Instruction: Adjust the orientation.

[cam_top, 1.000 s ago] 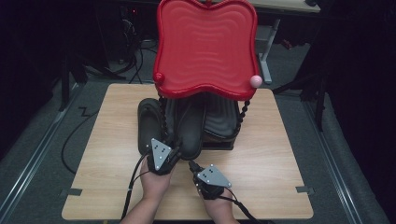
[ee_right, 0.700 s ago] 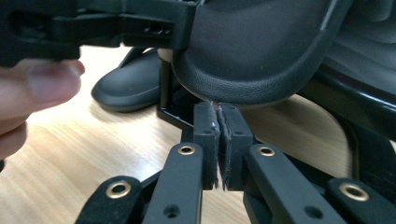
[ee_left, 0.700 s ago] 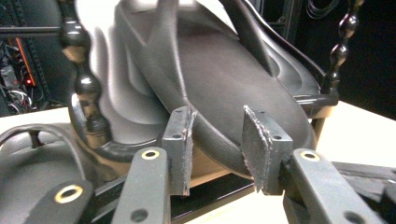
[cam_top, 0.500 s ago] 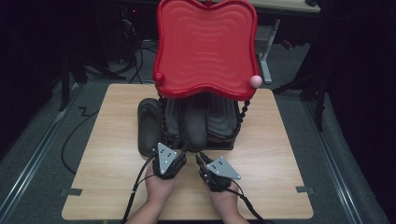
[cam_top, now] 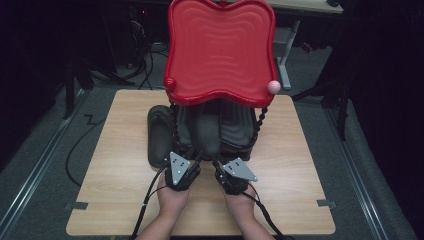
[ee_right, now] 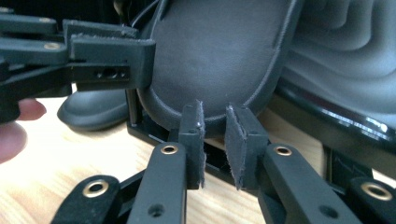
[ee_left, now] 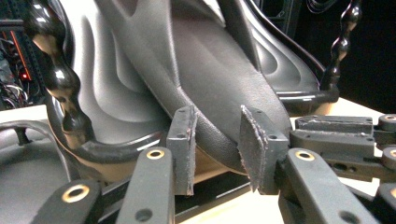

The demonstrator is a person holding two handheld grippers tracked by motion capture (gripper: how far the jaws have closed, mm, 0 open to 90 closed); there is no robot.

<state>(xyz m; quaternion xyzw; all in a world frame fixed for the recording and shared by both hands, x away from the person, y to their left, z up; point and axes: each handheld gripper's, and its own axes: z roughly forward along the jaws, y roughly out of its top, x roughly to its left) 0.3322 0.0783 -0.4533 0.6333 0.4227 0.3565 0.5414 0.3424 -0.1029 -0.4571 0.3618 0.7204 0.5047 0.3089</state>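
Low in the high view, left gripper (cam_top: 196, 159) and right gripper (cam_top: 216, 161) meet the grey slipper (cam_top: 209, 132); close views show both parted, unclamped.

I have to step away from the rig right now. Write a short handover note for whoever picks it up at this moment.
Left gripper: jaws astride the lower edge of the dark sandal leaning in the stand; whether the pads press it I cannot tell.
Right gripper: jaws have just been opening, a narrow gap now, nothing between them, tips just below the sandal's rim.
The other sandal lies flat on the wooden table, left of the red-topped stand.
Done: one sandal leaning in the stand.
Left: probably the second sandal, untouched.
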